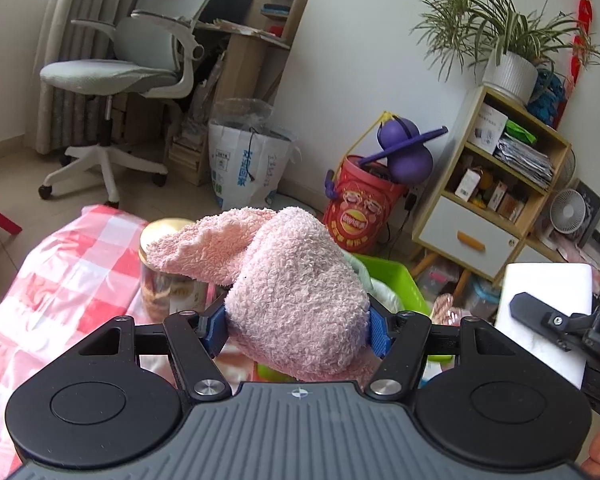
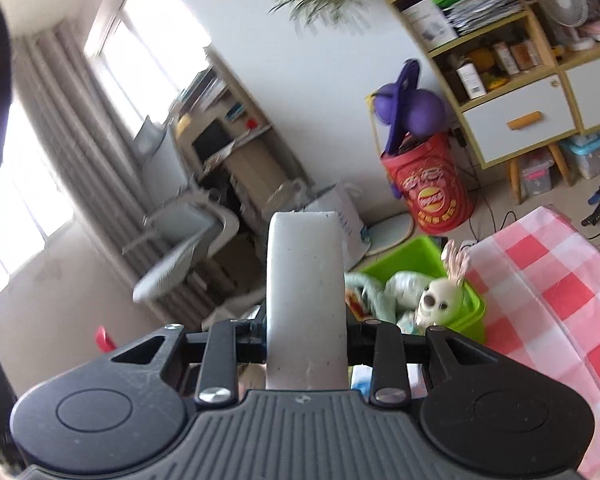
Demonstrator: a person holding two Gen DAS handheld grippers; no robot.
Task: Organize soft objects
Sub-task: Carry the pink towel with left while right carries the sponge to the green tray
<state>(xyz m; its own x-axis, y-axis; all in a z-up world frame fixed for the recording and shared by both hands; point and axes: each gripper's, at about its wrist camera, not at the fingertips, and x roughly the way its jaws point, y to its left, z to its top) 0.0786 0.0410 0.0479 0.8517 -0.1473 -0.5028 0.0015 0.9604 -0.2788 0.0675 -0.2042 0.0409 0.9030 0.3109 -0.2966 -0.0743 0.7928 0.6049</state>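
Note:
My left gripper is shut on a fluffy pink sock, its blue pads pressing into both sides. The sock's loose end droops left over a gold-lidded jar. My right gripper is shut on a white foam block that stands upright between the jaws; the same foam block shows at the right of the left wrist view. Behind both grippers sits a green bin, also seen as the green bin, with a plush rabbit and pale soft items inside.
A pink-and-white checked cloth covers the table. On the floor beyond stand a red bucket with purple toys, a white sack, an office chair and a wooden shelf unit with a potted plant on top.

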